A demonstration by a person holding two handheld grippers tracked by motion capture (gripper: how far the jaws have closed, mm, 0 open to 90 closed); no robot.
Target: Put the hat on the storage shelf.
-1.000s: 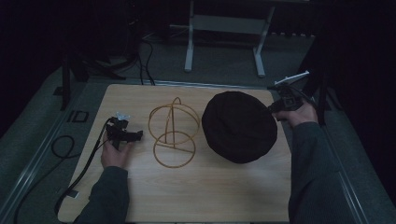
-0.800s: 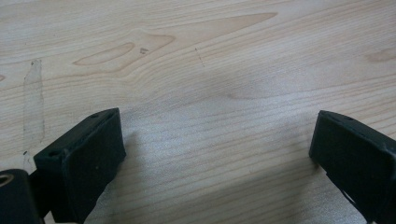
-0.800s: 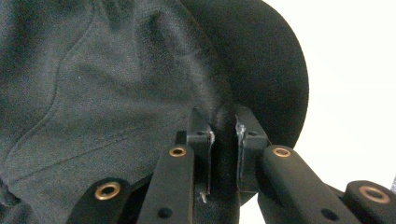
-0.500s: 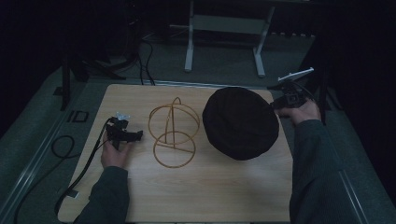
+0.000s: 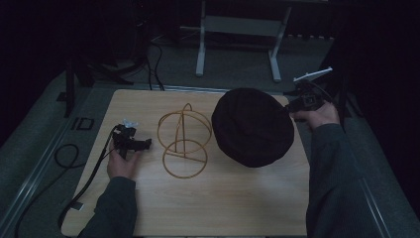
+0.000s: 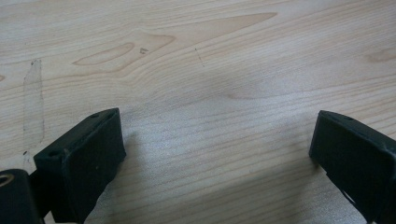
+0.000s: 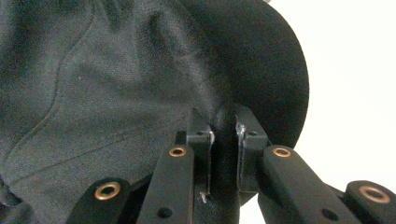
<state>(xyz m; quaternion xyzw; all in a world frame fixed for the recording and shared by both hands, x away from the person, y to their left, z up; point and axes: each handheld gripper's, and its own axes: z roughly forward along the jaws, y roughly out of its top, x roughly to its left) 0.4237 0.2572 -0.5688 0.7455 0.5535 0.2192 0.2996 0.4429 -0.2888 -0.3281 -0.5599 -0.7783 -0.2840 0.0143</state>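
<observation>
Free room and obstacles on the table (image 5: 208,208). The near half of the board is bare wood; you can pass a hand across it from either side. The wire stand (image 5: 184,140) occupies the middle, just right of your left gripper (image 5: 143,144), whose jaws stand apart over bare wood. The black hat (image 5: 252,126) covers the far right quarter; your right gripper (image 5: 292,106) is clamped on its rim. The gap between stand and hat looks narrow, though dim light blurs it.

I count one black hat (image 5: 253,127), one gold wire stand (image 5: 184,140) and one wooden worktop (image 5: 208,198), plus my two tools, left (image 5: 143,144) and right (image 5: 289,106).
</observation>
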